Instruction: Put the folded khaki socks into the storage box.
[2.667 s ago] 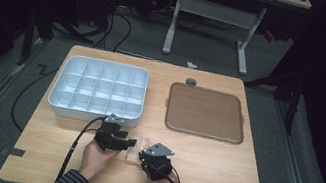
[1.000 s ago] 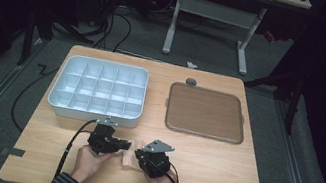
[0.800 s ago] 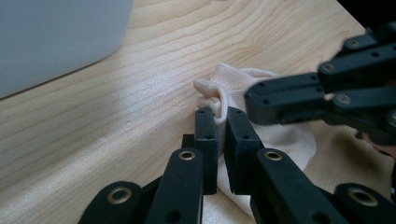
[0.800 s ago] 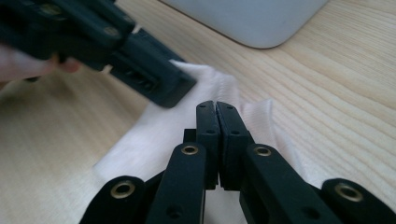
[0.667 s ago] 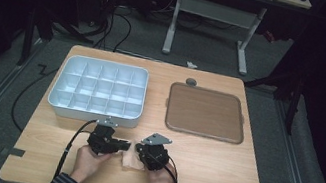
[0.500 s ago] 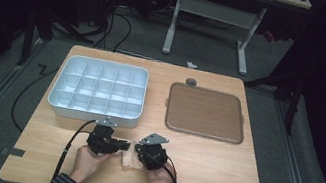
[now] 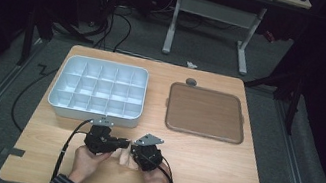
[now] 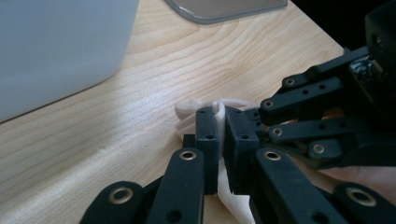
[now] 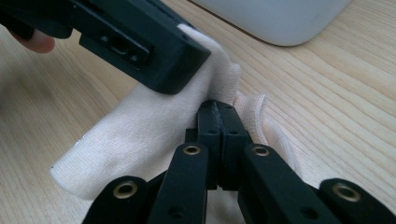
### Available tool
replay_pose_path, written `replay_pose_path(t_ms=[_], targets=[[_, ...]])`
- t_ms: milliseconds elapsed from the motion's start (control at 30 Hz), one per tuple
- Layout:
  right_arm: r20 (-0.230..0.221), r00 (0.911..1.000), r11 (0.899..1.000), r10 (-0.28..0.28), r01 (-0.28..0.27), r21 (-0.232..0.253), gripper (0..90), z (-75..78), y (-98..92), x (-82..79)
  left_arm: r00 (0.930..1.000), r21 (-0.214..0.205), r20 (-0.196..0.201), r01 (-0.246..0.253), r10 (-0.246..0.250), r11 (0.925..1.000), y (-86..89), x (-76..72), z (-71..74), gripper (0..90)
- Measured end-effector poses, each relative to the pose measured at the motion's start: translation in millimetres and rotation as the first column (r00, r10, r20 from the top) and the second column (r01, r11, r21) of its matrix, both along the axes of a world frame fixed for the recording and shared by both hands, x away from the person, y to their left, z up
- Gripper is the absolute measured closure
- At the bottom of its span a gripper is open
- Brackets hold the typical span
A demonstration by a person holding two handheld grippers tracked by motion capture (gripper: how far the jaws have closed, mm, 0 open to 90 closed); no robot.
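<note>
A small white knit cloth (image 7: 124, 156) lies bunched near the table's front edge, between the person's two hands. My left gripper (image 7: 124, 142) points right and is shut on it; in the left gripper view the cloth (image 8: 196, 106) is pinched between the closed jaws of the left gripper (image 8: 220, 133). My right gripper (image 7: 134, 149) faces it from the right, almost tip to tip. In the right gripper view the right gripper (image 9: 218, 116) has its jaws pressed together on a fold of the cloth (image 9: 140, 135), with the other gripper's black jaw lying on top of the fabric.
A white compartment tray (image 7: 96, 115) stands just behind the hands at the left. A brown flat tray (image 7: 205, 112) sits at the back right, with a small grey round piece (image 7: 191, 82) behind it. The table's front edge is close under the forearms.
The right gripper has shifted a little to the left, closer to the left gripper, and now meets it over the cloth. The left hand has stayed where it was.
</note>
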State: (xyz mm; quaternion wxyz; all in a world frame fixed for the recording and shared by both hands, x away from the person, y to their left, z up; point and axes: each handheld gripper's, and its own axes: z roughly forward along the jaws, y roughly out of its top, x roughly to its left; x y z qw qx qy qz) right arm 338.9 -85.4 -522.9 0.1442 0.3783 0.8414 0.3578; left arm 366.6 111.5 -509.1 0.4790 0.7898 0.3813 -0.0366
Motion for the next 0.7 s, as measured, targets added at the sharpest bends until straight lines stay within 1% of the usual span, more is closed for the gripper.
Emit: replay_pose_path(t_ms=[133,233,400,433,500,567,667,700], targets=[[0.01,0.9999,1.0,0.008,-0.008,-0.002,90.0,-1.0,4.8,0.7,0.9999,-0.029,-0.003,-0.013,0.013,0.9995,2.1,0.5,-0.7,85.8],[0.003,1.0,1.0,0.006,-0.007,0.012,90.0,-1.5,4.5,1.1,0.9996,-0.064,-0.017,-0.025,0.024,0.9976,3.8,1.3,-2.8,85.9],[0.012,0.9999,1.0,0.012,-0.012,0.003,90.0,-1.7,5.6,0.7,0.9999,-0.063,0.0,-0.017,0.017,0.9979,1.9,0.3,-3.7,86.1],[0.011,0.9998,1.0,0.014,-0.014,0.003,90.0,-1.6,5.4,1.0,0.9999,-0.062,0.001,-0.017,0.017,0.998,2.2,0.6,-3.9,86.1],[0.007,0.9998,1.0,0.02,-0.02,0.002,90.0,-0.1,3.6,1.8,0.9995,-0.044,0.003,-0.032,0.032,0.9985,3.0,0.7,-3.4,86.2],[0.011,0.9999,1.0,0.007,-0.007,0.008,87.8,2.5,0.2,0.8,0.9987,-0.012,0.001,-0.051,0.051,0.9986,5.6,1.0,-2.5,86.2],[0.043,0.999,0.999,-0.013,0.012,0.031,84.9,9.5,-8.4,-2.6,0.9985,0.022,0.011,-0.054,0.053,0.9983,7.9,-0.7,-1.0,86.3],[0.043,0.9988,0.999,-0.023,0.021,0.038,83.6,12.4,-11.3,-4.4,0.9985,0.026,0.013,-0.054,0.054,0.9982,8.5,-1.2,-0.6,86.3]])
